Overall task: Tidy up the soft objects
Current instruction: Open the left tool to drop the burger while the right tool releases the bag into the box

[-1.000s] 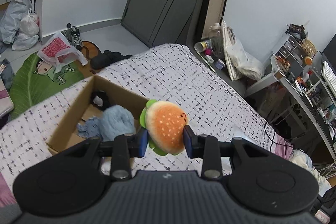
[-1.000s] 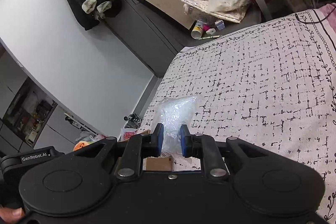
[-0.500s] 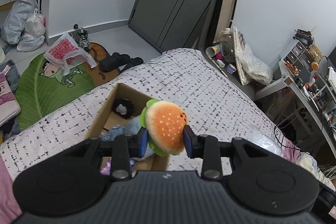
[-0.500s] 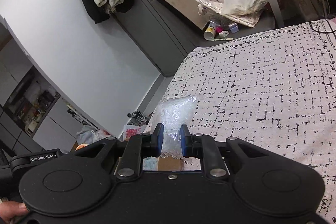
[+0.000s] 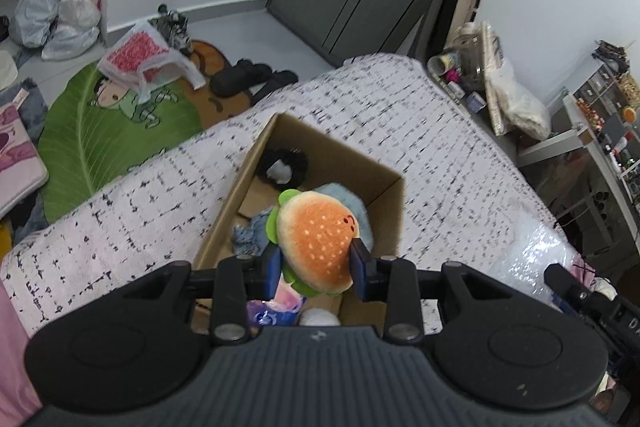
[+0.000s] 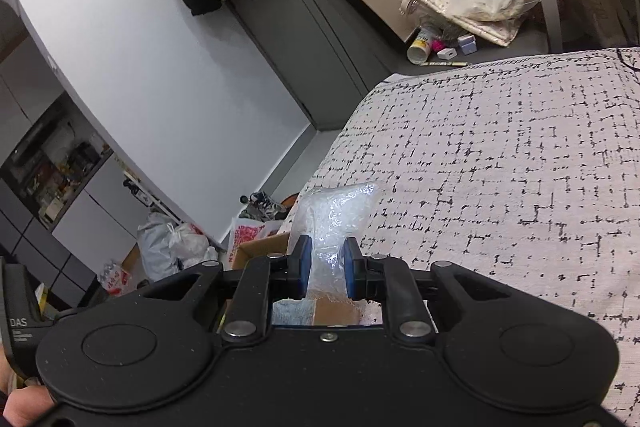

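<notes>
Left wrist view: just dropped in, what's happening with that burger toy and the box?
The left gripper is shut on a burger plush, holding it above an open cardboard box that sits on the bed. The box already holds a blue soft toy and a black fuzzy item. The plush has not been let go. The right gripper is shut on a clear plastic bag beside the box.
</notes>
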`<state>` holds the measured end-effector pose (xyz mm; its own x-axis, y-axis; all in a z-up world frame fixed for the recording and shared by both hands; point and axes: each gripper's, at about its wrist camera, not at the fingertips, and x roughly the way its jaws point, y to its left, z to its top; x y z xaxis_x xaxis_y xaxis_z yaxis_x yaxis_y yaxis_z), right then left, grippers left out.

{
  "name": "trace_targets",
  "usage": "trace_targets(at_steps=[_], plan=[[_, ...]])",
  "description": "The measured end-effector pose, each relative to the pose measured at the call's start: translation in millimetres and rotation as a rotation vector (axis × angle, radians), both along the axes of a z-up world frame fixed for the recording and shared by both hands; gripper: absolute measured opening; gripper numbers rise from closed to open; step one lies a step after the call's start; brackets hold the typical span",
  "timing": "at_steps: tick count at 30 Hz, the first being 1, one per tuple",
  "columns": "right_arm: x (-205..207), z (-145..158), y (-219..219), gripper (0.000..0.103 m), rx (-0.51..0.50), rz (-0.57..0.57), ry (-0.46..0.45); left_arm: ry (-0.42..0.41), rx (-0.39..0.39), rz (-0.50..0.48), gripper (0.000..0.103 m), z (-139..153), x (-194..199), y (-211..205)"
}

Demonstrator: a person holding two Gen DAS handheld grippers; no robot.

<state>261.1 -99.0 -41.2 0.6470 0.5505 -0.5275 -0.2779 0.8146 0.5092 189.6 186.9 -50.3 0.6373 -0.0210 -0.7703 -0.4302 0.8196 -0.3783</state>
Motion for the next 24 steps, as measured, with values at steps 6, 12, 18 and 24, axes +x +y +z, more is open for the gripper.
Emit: trace_targets(at_steps=[6,12,18,24], plan=[[1,-4,24,0.017,-0.03,0.035,0.0,0.08,-0.006,0.009,0.044,-22,8,13],[0,-6,45,0.017,-0.03,0.084,0.001,0.065,0.001,0.035,0.061,-20,10,25],[-1,-10,69,0.017,-0.017,0.147,0.017,0.06,-0.013,0.044,0.062,-19,10,36],[2,-10,91,0.028,0.075,0.223,0.059,0.062,-0.004,0.033,0.062,-13,9,41]])
